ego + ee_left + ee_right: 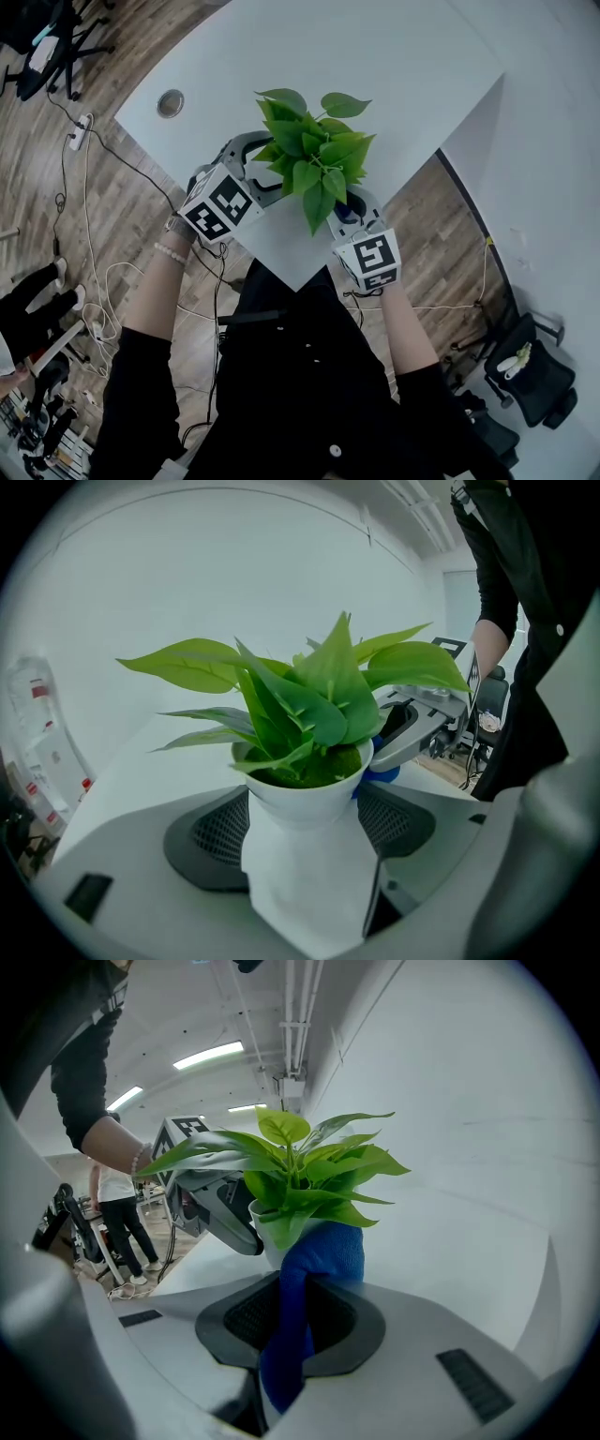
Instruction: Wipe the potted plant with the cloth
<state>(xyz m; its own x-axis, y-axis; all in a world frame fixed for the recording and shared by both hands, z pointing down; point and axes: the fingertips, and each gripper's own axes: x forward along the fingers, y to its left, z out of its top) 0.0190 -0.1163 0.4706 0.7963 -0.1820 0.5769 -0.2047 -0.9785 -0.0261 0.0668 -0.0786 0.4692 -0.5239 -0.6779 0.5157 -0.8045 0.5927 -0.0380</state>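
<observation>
A green leafy plant [314, 155] grows in a white pot [307, 855] near the table's front corner. In the left gripper view my left gripper [305, 841] is shut on the pot, its jaws clasping the sides. My right gripper [291, 1321] is shut on a blue cloth [309, 1279], and the cloth presses against the pot [267, 1232] under the leaves [300, 1176]. In the head view the left gripper [253, 169] sits left of the plant and the right gripper [352, 214] just below it; the foliage hides the pot and most of the cloth [347, 214].
The white table [394, 75] ends in a pointed corner in front of the person. A round cable grommet [170, 103] lies at its left part. Cables and a power strip [79, 131] lie on the wooden floor; office chairs [525, 370] stand around.
</observation>
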